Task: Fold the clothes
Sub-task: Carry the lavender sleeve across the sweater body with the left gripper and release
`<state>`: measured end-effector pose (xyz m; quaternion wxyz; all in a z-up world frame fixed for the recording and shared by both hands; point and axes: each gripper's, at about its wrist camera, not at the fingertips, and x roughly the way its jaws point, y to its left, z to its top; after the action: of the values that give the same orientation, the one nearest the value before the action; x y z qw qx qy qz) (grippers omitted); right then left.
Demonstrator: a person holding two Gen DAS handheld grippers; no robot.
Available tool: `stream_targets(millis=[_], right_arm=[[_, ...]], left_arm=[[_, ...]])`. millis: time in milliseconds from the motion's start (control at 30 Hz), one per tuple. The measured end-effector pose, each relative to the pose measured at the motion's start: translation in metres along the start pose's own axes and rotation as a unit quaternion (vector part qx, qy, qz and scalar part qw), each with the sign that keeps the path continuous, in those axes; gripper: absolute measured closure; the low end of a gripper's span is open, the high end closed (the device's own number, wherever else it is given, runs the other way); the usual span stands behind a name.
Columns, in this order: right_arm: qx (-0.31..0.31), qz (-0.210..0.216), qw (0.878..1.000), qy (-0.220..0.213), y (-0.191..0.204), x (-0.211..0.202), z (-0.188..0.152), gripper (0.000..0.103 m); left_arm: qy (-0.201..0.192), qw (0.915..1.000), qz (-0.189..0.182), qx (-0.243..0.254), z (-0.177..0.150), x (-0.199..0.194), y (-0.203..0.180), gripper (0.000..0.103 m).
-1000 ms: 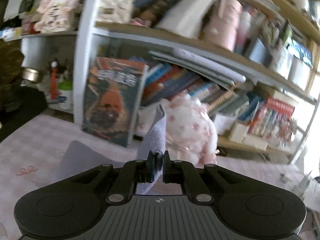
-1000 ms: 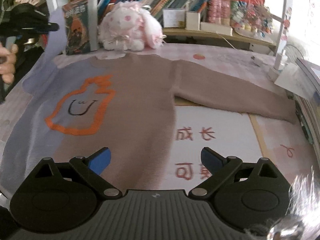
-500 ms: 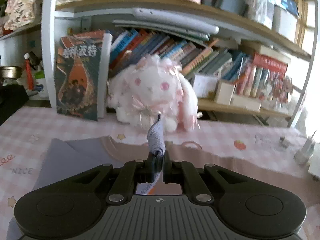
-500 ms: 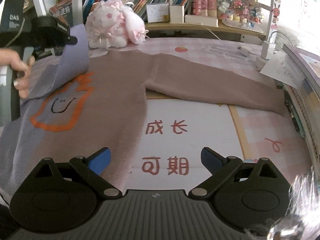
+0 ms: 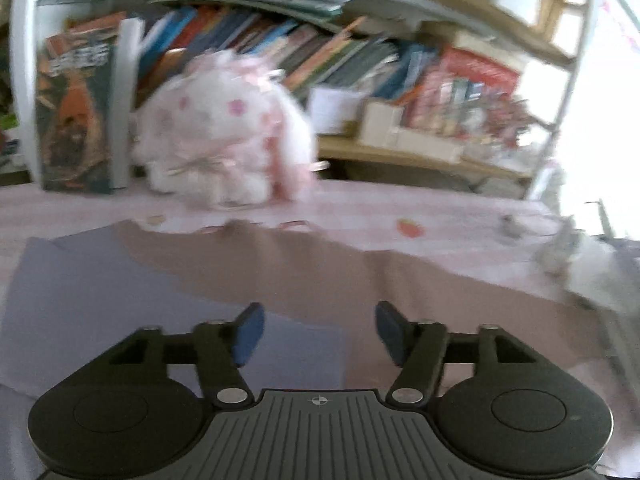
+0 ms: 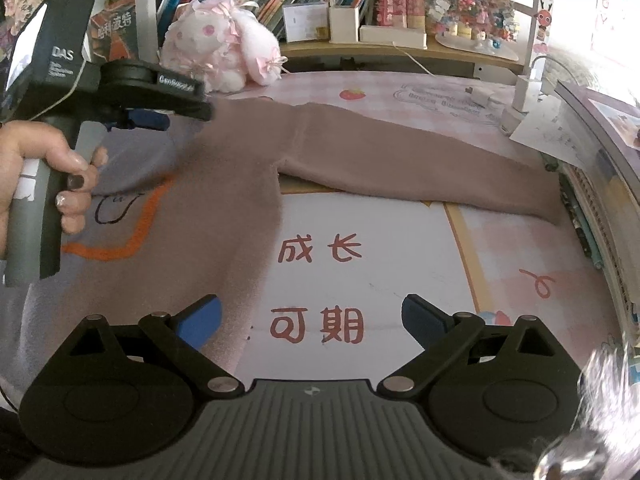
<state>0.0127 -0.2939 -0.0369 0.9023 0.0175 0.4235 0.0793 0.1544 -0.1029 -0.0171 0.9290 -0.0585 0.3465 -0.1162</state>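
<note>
The sweater (image 6: 224, 184) lies flat, front up, on the pink table mat (image 6: 360, 280), its neckline toward the plush rabbit (image 6: 220, 52) at the mat's far edge; the body is brownish mauve, with an orange outline and a small black drawn face on the chest; the lilac sleeve (image 5: 120, 312) on the rabbit's left lies folded across the chest, its squared end resting on the mauve body; the other sleeve (image 6: 420, 160), brownish mauve, stretches straight out from the shoulder, away from the rabbit to the right, flat on the mat, its cuff near the mat's right edge.
</note>
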Motion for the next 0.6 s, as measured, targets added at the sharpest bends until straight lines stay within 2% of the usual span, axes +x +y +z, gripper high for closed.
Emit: stream_targets(millis=[133,233,333,400,533,600], right_arm=[[0.005,0.009,1.0,0.005,0.002,0.004,0.0,0.006],[0.003,0.024,1.0,0.011,0.007,0.009,0.001,0.006],[-0.004,0.04,0.999,0.018,0.017,0.015,0.003,0.006],[-0.007,0.047,0.999,0.021,0.024,0.018,0.002,0.006],[-0.009,0.047,0.999,0.022,0.04,0.018,0.0,0.006],[-0.004,0.042,0.999,0.024,0.046,0.018,-0.002,0.006]], left_arm=[[-0.011,0.9975,-0.07,-0.006,0.001,-0.028,-0.01,0.029],[-0.033,0.9975,-0.056,0.028,-0.006,-0.056,-0.007,0.029],[-0.039,0.9971,0.02,0.063,-0.027,-0.085,0.015,0.029],[-0.027,0.9941,0.075,0.074,-0.046,-0.101,0.039,0.029],[0.006,0.9832,0.167,0.074,-0.088,-0.131,0.091,0.029],[0.016,0.9769,0.201,0.07,-0.104,-0.143,0.11,0.029]])
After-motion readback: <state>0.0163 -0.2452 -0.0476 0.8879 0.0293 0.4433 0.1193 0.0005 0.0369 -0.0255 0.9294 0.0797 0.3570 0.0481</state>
